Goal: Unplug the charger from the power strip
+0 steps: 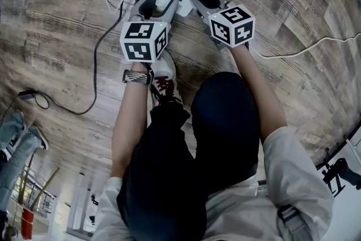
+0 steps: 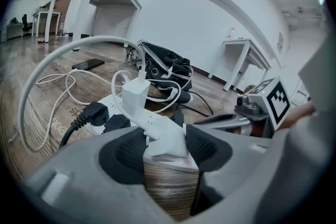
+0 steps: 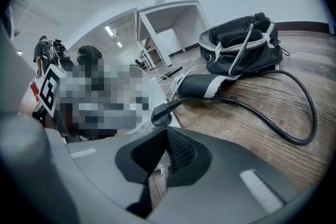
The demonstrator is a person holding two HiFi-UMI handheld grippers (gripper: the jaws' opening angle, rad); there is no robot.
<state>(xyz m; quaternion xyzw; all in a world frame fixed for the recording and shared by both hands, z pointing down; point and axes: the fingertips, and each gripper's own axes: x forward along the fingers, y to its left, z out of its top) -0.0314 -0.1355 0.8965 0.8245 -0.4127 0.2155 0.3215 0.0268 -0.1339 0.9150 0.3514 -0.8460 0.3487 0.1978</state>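
wooden floor (image 1: 293,14) carries a white power strip (image 2: 165,139); the left gripper (image 2: 167,147) stands with jaws apart, the strip's near end between them; the right gripper (image 3: 164,152) is pinched shut; the white charger (image 2: 135,97) sits upright, plugged into the strip; a thin white cable (image 3: 161,169) (whose, unclear) lies clamped in the right jaws

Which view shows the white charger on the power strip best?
Left gripper view: the white blocky plastic charger stands upright and close, plugged into the long white power strip. The head view shows it tiny and hard to pick out; the right gripper view doesn't show it.
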